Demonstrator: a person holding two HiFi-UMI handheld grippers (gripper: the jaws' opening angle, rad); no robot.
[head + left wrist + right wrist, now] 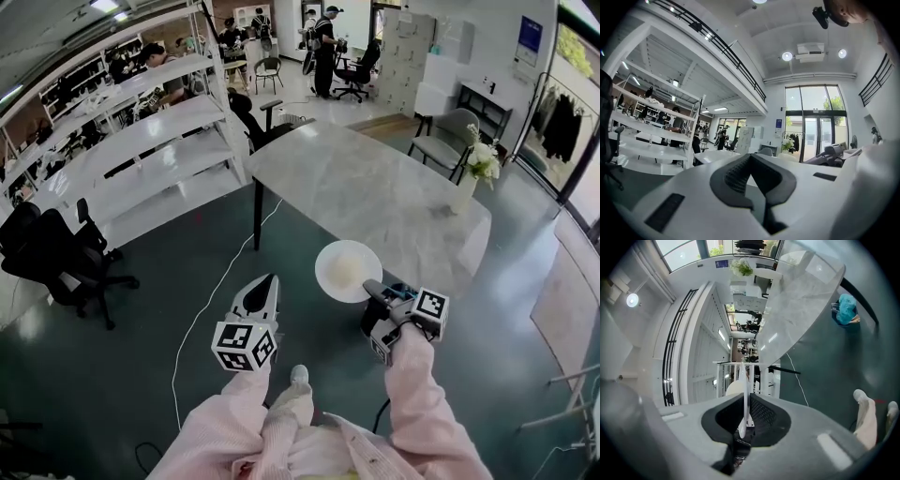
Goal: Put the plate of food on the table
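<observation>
R tool clamped on plate rim; plate w/ pale food held level at near bench edge, not yet down. L tool jaws together, empty. Advise: hold plate flat, carry fwd over bench, lower gently before release

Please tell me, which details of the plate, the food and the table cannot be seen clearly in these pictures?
- Kind of food: in the head view it is only a pale mound, too small to tell. The right gripper view shows the plate edge-on.
- Plate's height above the table: the head view looks steeply down, so the gap cannot be judged.
- Table edge beside the right gripper: covered by plate and gripper.
</observation>
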